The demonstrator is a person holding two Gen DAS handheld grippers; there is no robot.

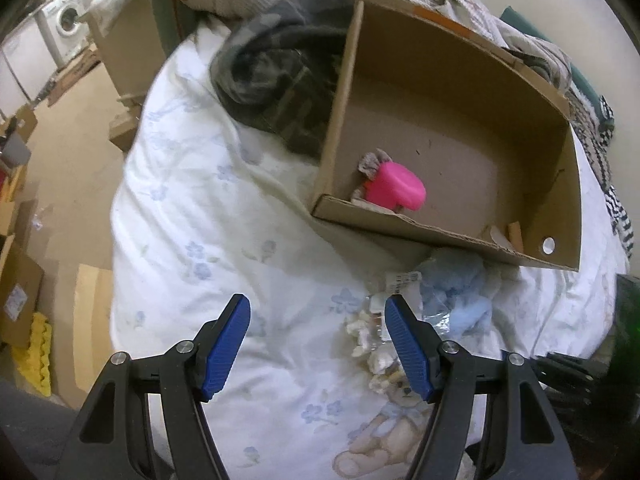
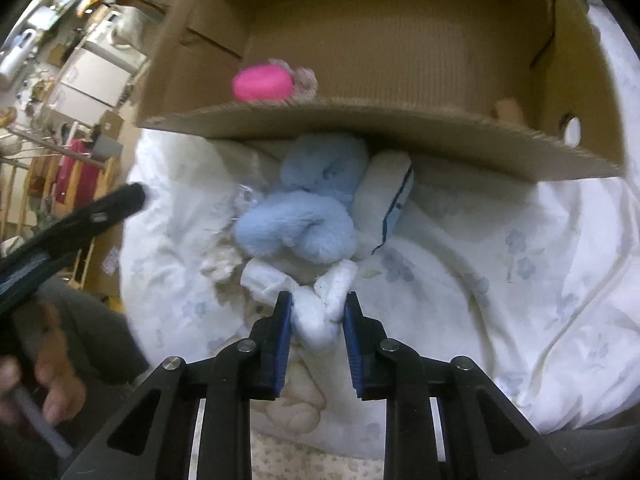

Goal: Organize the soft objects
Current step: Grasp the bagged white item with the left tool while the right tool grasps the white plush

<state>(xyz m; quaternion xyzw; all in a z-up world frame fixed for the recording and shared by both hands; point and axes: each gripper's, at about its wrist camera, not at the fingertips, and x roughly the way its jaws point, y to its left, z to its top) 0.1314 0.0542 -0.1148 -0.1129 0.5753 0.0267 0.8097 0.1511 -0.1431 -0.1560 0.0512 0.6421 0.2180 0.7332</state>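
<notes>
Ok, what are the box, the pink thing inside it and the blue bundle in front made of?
Box: brown corrugated cardboard, matte; fluting shows along the cut edge. Pink thing: looks smooth, probably plastic or foam. Blue bundle: fluffy plush or fleece, with fuzzy pile.

The open brown cardboard box lies mostly bare inside; only a pink rounded soft toy sits near its low front wall. A pale blue fluffy plush heap crowds the bed just before that wall. The white flowered duvet leftward lies clear.
</notes>
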